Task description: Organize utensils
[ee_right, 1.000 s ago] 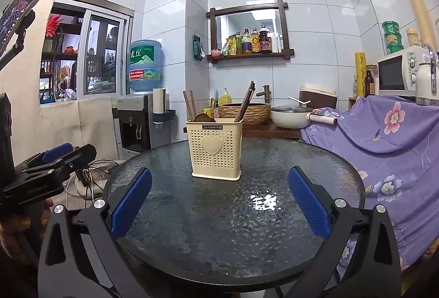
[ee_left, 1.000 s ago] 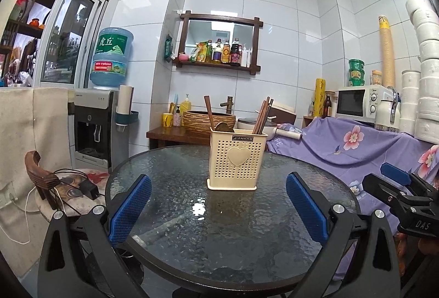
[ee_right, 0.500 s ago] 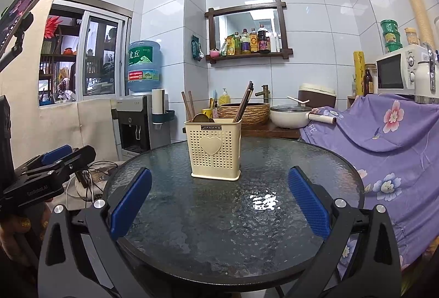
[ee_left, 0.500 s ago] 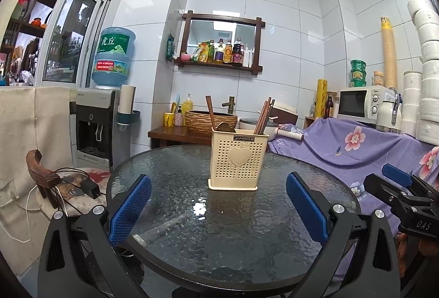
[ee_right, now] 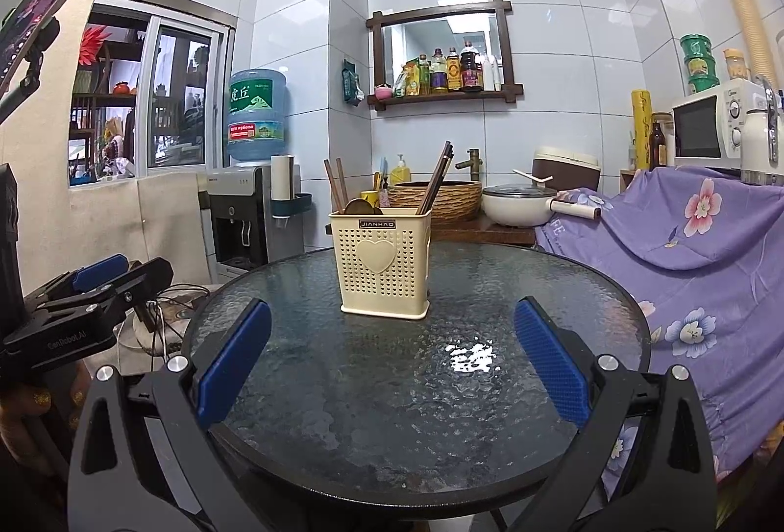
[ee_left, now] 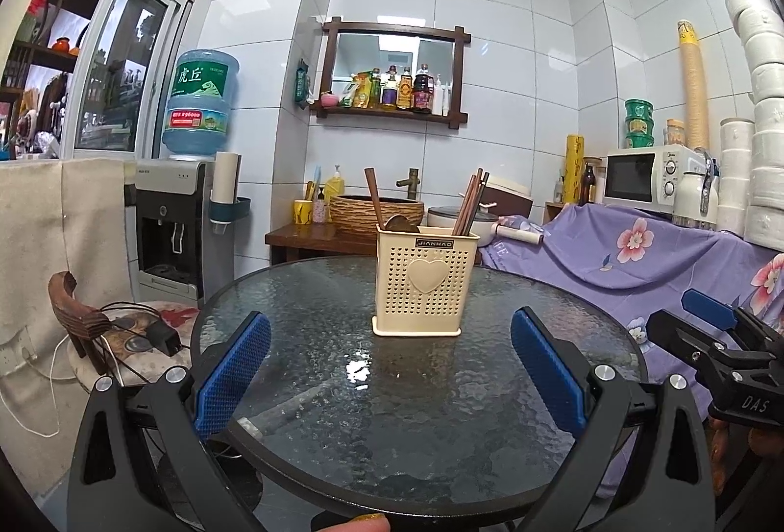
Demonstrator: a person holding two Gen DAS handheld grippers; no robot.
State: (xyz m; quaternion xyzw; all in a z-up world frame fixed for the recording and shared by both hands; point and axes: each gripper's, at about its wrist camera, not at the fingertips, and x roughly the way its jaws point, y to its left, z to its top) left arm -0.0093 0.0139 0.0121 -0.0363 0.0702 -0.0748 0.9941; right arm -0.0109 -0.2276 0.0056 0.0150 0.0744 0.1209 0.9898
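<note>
**Cream utensil holder alone on the glass table, both grippers empty**

The cream utensil holder (ee_left: 420,283) hides most of what it carries. Only the tops of the brown chopsticks (ee_left: 470,203) rise from its right side, a darker wooden handle (ee_left: 373,198) leans out at the left, and a rounded brown tip (ee_left: 401,222) just clears the rim; whether that is a spoon bowl cannot be told. The dividers inside are out of sight. From the right wrist view the holder (ee_right: 385,267) shows the same heart-marked front and a small label whose letters are hard to read.

The left gripper (ee_left: 389,365) has its blue pads (ee_left: 234,365) spread wide with nothing between them, low over the near edge of the table. The right gripper (ee_right: 389,360) is likewise spread wide and empty. Each appears at the margin of the other's view, cut off by the frame, and a fingertip shows at the bottom edge of the left view.

The round table (ee_left: 304,385) has a dark, textured glass top with a bright glare patch, and the holder stands upright past its middle, well apart from both grippers. Behind are white tiled walls, a water dispenser (ee_left: 169,228) at the left, a wooden shelf of bottles (ee_left: 392,91), a woven basin, a microwave (ee_left: 637,181) and a purple floral cloth (ee_right: 686,238) at the right
</note>
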